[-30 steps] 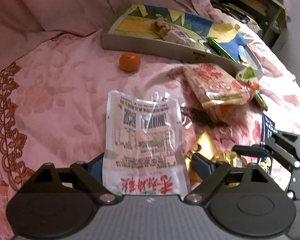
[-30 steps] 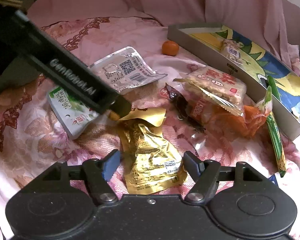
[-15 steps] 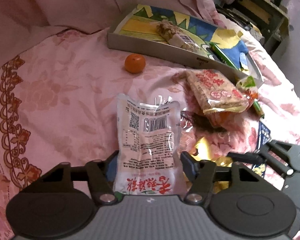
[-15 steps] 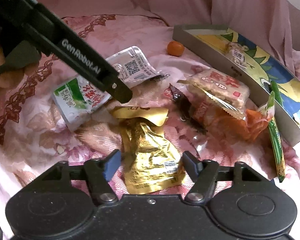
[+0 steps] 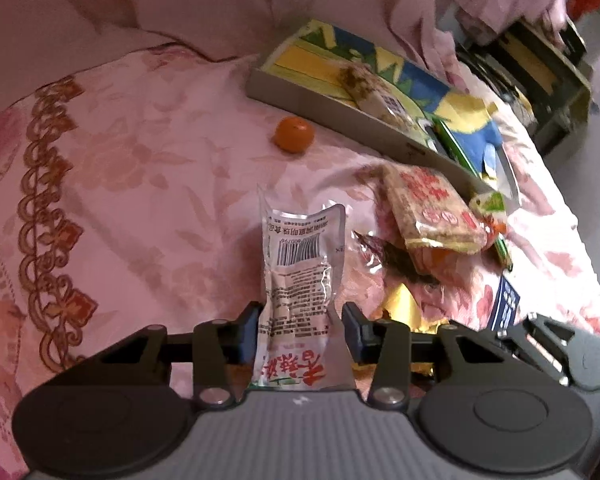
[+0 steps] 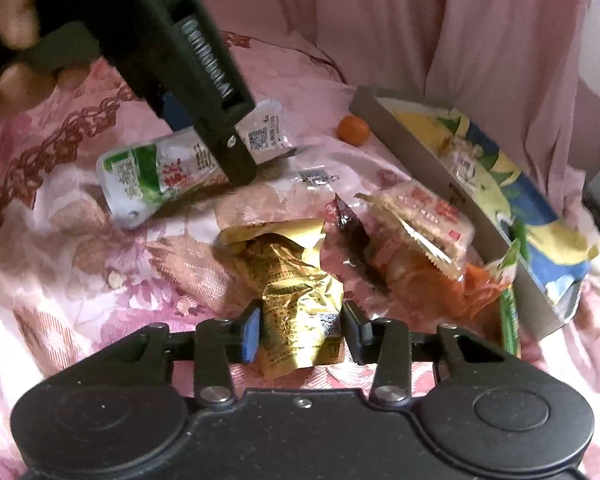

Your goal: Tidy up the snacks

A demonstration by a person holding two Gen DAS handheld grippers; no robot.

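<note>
A: Left gripper (image 5: pixel 300 330): what did it have?

B: Its two fingers were pressed onto the sides of a clear-and-white snack pouch (image 5: pixel 298 280), barcode side up, red characters at the near end. The pouch ran up the centre of the left wrist frame and was pinched narrow where the pads met it.

A: And the right gripper (image 6: pixel 300 332)?

B: Clamped on a crumpled gold foil packet (image 6: pixel 296 300), lower centre of the right wrist frame. Both pads touched the packet's edges.

A: Where was the box?

B: A shallow grey cardboard tray (image 5: pixel 320 108) with a yellow, blue and green printed floor sat in the upper right of the left view. One wrapped bar (image 5: pixel 376 94) lay inside it.

A: Loose items?

B: A small tangerine (image 5: pixel 295 134) sat on the pink floral bedspread (image 5: pixel 120 200), just beside the tray's near wall. A red-printed cracker pack (image 5: pixel 430 210) lay right of centre, resting on an orange wrapper (image 6: pixel 476 284). A dark wrapper (image 6: pixel 354 236) lay between the gold packet and the cracker pack. A green stick pack (image 6: pixel 508 316) lay at the tray's near corner.
</note>
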